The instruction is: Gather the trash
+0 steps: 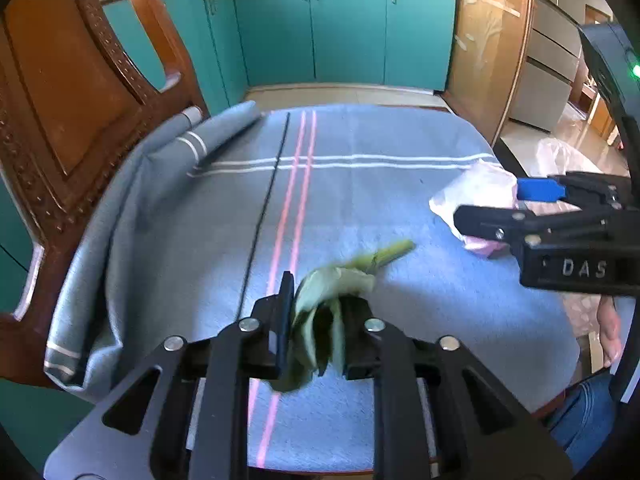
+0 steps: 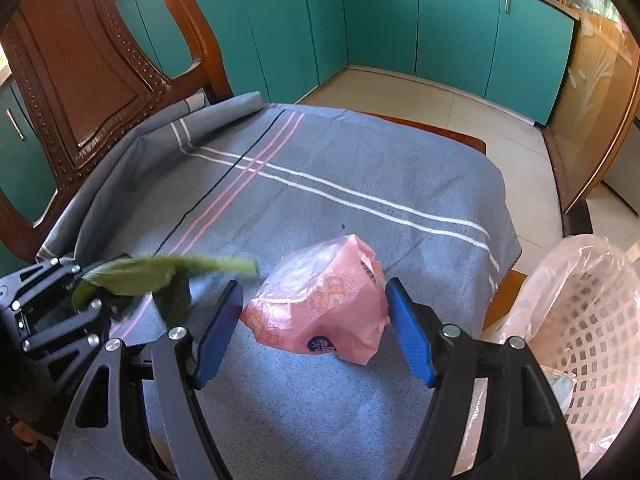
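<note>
A green leaf [image 1: 320, 320] with a stem sits bunched between the fingers of my left gripper [image 1: 320, 292], which is shut on it above the blue-grey tablecloth [image 1: 360, 200]. The leaf looks blurred, and it shows again in the right wrist view [image 2: 160, 272] at the left gripper [image 2: 100, 284]. A crumpled pink plastic bag [image 2: 320, 304] lies on the cloth. My right gripper [image 2: 314, 288] stands open around it, one blue pad on each side with a thin gap to the bag. From the left wrist view, the right gripper [image 1: 486, 202] reaches in at the right over the bag [image 1: 476, 188].
A pink lattice basket [image 2: 592, 320] lined with clear plastic stands off the table's right edge. A carved wooden chair [image 2: 80, 60] presses against the far left, where the cloth is bunched up. Teal cabinets line the back. A person's jeans [image 1: 580, 412] show at the right.
</note>
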